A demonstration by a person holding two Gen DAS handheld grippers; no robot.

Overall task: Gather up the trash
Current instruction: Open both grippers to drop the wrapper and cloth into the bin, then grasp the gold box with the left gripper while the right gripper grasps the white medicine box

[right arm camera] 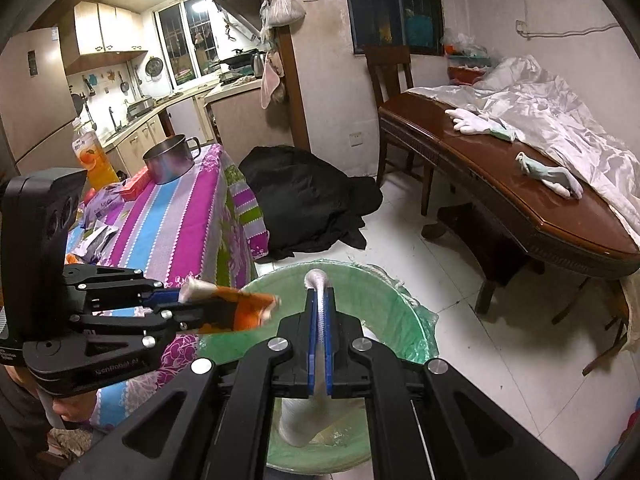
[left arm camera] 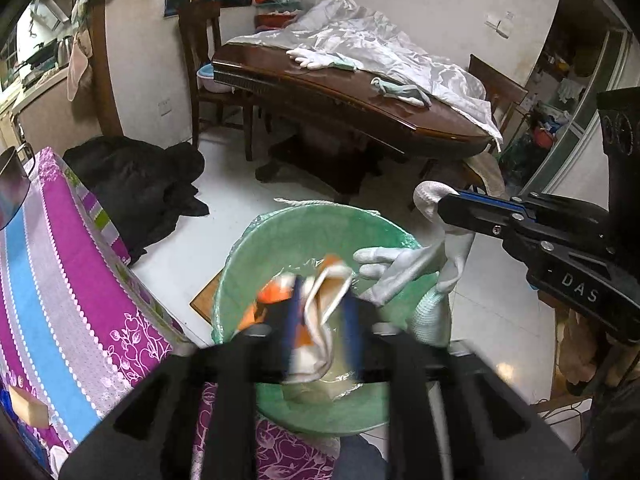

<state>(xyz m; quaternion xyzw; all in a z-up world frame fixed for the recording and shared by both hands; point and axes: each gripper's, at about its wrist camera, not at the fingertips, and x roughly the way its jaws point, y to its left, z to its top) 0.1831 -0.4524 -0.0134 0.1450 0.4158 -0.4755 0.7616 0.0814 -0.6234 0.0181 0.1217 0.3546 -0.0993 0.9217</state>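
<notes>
White floor tiles are filling the middle of both views, with a green-lined bin point(left arm camera: 280, 240) sitting at lower centre; both tongs are hanging over its mouth, presumably so trash falls straight in; left gripper point(left arm camera: 320, 320) is standing partly open, an orange-and-white wrapper point(left arm camera: 316, 312) sitting blurred between its fingers; right gripper point(right arm camera: 319, 312) is pinching a white glove point(left arm camera: 400, 268) tightly, cuff dangling inside the rim; two more gloves are lying on the brown table point(right arm camera: 500, 176) at right.

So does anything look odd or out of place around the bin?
Two white gloves lie loose on the wooden table, and a black garment sits heaped on the floor. Nothing looks spilled around the green-lined bin.
</notes>
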